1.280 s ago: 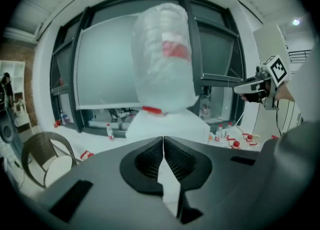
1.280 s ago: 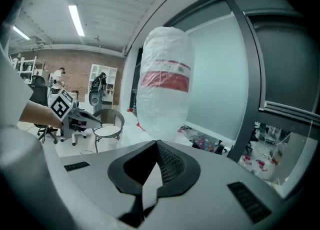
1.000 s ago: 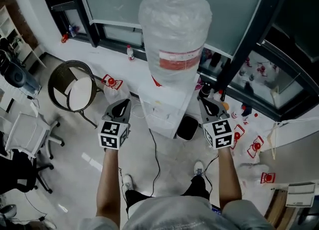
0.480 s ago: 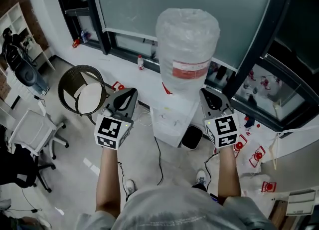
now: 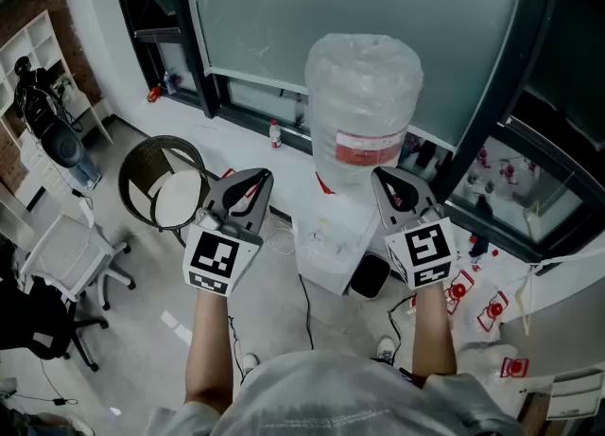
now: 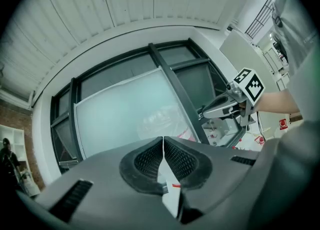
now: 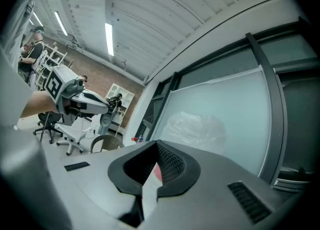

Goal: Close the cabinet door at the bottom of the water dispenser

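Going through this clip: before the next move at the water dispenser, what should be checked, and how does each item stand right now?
1. Jaws of the left gripper together, nothing between them: ok.
2. Jaws of the right gripper together, nothing between them: ok.
3. Both grippers apart from the bottle, one on each side: ok.
4. Cabinet door at the bottom of the water dispenser closed: cannot tell, it is hidden from the head view.
5. Floor in front free of the cable: not ok, it runs up to the dispenser's foot.
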The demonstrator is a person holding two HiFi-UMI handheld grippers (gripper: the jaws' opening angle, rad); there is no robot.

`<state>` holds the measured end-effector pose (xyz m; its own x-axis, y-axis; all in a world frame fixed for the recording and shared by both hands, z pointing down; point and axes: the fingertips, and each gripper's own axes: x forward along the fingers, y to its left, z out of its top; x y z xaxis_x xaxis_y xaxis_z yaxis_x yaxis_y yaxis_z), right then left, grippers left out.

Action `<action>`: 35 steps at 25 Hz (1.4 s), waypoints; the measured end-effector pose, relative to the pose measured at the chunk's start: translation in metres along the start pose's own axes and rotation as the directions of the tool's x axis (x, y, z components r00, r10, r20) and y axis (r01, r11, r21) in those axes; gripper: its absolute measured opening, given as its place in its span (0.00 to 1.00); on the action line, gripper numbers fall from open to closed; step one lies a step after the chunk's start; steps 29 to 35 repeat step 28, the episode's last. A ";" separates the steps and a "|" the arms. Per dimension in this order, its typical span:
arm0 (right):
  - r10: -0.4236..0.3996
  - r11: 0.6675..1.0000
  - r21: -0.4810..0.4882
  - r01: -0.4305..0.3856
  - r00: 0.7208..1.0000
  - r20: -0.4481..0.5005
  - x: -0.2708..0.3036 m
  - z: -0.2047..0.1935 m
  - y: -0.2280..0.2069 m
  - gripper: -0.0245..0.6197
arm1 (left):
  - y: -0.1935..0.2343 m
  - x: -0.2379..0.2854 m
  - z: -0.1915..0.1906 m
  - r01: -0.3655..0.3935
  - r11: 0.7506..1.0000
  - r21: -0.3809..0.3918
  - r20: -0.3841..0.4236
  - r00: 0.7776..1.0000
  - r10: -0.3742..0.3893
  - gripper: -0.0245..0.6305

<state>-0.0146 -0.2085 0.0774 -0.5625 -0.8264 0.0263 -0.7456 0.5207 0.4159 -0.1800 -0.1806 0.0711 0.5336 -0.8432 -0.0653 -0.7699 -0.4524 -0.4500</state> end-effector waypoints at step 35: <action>0.058 0.998 0.015 -0.058 0.998 -0.015 0.023 -0.026 0.013 0.08 | -0.001 0.013 -0.026 0.002 0.999 -0.033 -0.043 0.999 -0.003 0.07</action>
